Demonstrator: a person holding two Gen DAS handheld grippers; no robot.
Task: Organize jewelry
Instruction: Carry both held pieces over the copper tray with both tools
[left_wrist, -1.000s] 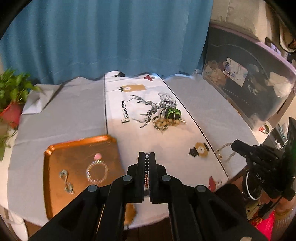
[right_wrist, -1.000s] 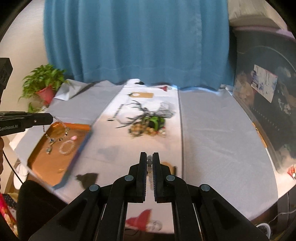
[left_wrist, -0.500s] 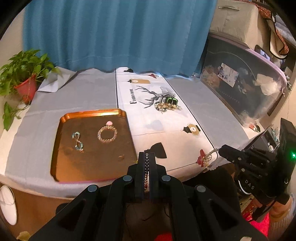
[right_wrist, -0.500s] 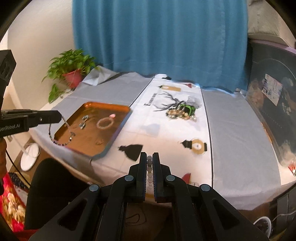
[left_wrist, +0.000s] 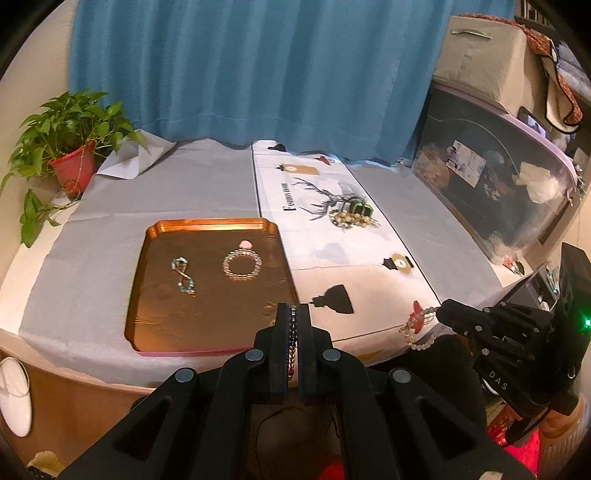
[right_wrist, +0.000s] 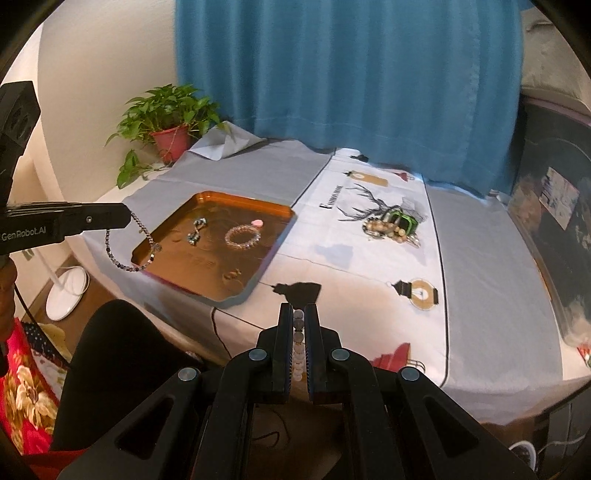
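Here, left gripper (left_wrist: 293, 314): jaws clamped on a dark bead chain (right_wrist: 129, 251), which hangs in a loop off the table's near edge
Right gripper (right_wrist: 299, 314): jaws clamped on a pale bead bracelet (left_wrist: 419, 326), dangling at the near edge
Tray (left_wrist: 147, 295): copper, on the grey cloth, holding a bead ring (left_wrist: 242, 264) and a blue clasp piece (left_wrist: 183, 275)
Pile (left_wrist: 351, 218): pearls and green beads on the white runner (left_wrist: 332, 258), well apart from the tray
Plant (left_wrist: 70, 136): far left corner
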